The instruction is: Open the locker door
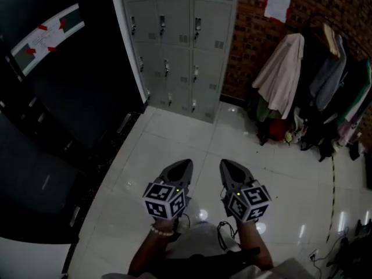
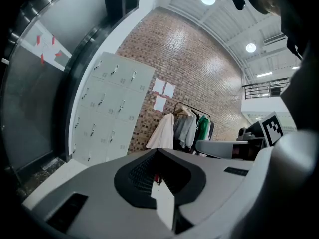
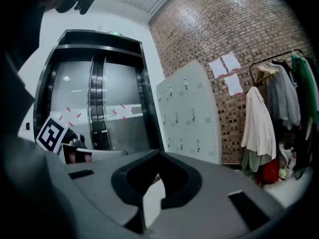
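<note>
A bank of grey metal lockers [image 1: 174,45] stands against the far wall, all its doors closed, each with a small handle. The lockers also show in the left gripper view [image 2: 107,113] and the right gripper view [image 3: 192,116], still far off. My left gripper [image 1: 185,163] and right gripper [image 1: 225,163] are held side by side low over the white tiled floor, both pointing toward the lockers. Each has its jaws together and nothing between them, as its own view confirms for the left gripper [image 2: 158,151] and the right gripper [image 3: 159,153].
Dark glass doors with a red-taped strip [image 1: 58,97] fill the left side. A clothes rack with hanging coats [image 1: 314,80] and bags beneath stands by the brick wall [image 1: 250,34] at right. A cable [image 1: 332,202] runs along the floor at right.
</note>
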Motion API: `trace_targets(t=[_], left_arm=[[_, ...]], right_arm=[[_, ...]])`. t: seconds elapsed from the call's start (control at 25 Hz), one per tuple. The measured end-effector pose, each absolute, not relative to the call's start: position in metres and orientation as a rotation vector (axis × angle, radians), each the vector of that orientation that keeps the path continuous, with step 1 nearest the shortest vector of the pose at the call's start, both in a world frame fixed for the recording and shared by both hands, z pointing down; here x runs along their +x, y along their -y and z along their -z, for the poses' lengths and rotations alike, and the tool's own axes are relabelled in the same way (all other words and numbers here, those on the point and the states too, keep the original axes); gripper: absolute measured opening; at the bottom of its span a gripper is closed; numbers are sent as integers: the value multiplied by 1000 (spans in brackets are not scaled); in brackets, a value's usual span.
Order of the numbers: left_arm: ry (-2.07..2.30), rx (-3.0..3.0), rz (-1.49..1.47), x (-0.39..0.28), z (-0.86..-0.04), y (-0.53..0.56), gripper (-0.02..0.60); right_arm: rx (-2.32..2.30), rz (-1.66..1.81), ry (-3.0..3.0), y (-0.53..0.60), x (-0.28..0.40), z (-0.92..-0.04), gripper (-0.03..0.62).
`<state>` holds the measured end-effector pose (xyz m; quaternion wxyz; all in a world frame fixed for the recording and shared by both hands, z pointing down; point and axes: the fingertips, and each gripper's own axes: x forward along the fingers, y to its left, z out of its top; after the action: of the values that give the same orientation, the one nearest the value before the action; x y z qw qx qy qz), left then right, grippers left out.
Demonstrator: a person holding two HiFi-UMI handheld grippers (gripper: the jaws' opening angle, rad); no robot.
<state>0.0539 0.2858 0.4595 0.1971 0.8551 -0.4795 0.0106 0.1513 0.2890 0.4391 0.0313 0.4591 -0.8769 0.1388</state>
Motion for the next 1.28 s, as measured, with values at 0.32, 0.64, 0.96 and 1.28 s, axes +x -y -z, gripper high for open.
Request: trace_targets(t=[0.32, 0.64, 0.96, 1.28], left_arm=[[1381, 2370, -33, 93, -468, -277, -8], [1387, 2376, -39, 104, -469, -239, -8], [1378, 2397, -29, 79, -470, -155, -8], [1335, 2406, -41, 25, -466, -53, -8]], right_arm=[[1376, -444, 2707, -278, 195, -452, 9], [1362, -459, 2720, -240, 202, -457, 9], [1367, -448, 2721, -157, 171, -462, 8], [1408, -460, 2697, -52, 116, -455, 9]])
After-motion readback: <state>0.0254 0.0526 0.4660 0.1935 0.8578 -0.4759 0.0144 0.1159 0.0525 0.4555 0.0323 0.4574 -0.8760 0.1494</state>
